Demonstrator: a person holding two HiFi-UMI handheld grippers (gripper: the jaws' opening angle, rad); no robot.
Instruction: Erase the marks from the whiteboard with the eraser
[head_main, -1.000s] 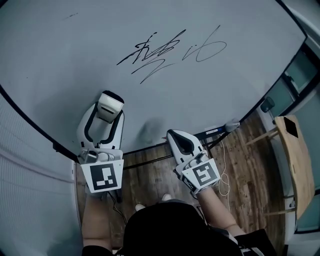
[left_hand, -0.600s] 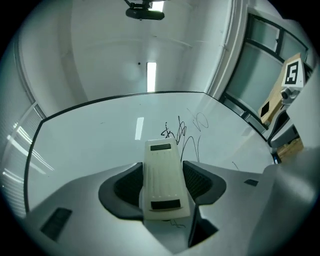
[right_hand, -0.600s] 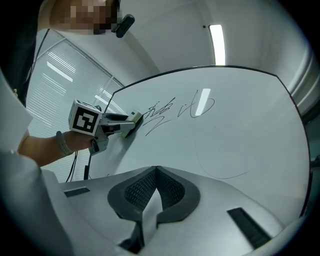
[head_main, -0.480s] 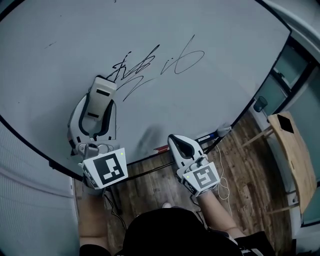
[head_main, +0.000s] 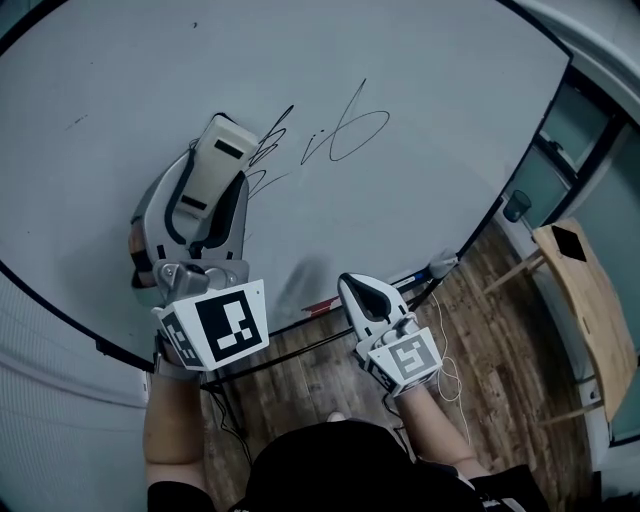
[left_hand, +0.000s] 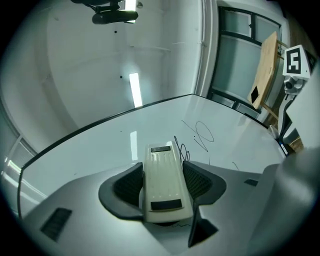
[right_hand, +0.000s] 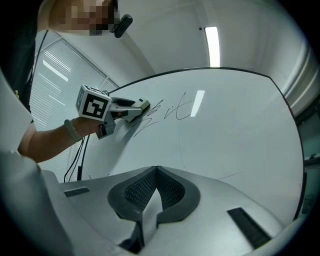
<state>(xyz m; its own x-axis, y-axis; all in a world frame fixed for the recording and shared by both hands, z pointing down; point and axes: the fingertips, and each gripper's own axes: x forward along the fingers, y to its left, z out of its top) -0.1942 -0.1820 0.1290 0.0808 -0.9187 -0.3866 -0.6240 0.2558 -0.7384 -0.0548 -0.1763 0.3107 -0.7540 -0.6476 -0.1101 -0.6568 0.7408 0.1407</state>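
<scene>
Head view: left hand-held gripper (left_hand: 164, 172) clamps eraser (head_main: 224, 152) on illegible scrawl (head_main: 345, 135); right hand-held gripper (right_hand: 156, 171) closed.

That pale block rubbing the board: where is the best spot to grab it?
Grip the eraser across its two long, flat sides, coming in from its short end. It is long and narrow, so the jaws fit along it and the face toward the whiteboard is left free. The left gripper holds it this way.

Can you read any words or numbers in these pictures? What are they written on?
No text can be read.
Black scribbles on the whiteboard: loose handwriting, not legible.
Dark patches on the eraser: too small to read.
Cube on the left gripper and cube on the right gripper: square marker patterns, no letters.
</scene>
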